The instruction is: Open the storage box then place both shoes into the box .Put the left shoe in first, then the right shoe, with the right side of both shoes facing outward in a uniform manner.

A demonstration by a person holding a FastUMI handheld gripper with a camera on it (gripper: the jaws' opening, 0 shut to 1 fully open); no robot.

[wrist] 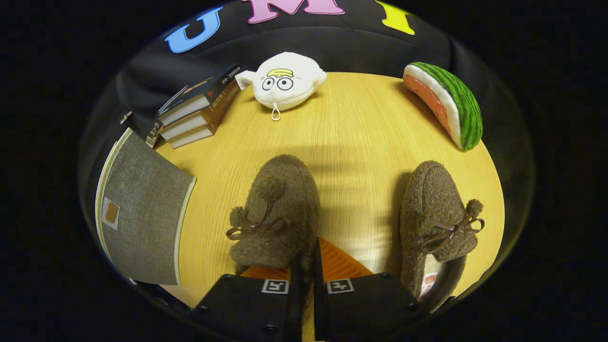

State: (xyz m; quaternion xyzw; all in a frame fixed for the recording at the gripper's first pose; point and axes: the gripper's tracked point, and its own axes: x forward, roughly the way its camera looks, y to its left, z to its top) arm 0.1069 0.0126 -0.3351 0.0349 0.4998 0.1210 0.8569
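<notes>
tool [306,266] pinching left shoe [278,209] heel | right shoe [434,223] beside

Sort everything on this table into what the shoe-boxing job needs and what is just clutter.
Needed: grey fabric storage box, lid closed; brown fuzzy shoe pinched at its heel by the gripper; second brown shoe beside it.

Clutter: stack of books; white plush toy; watermelon slice plush.
</notes>
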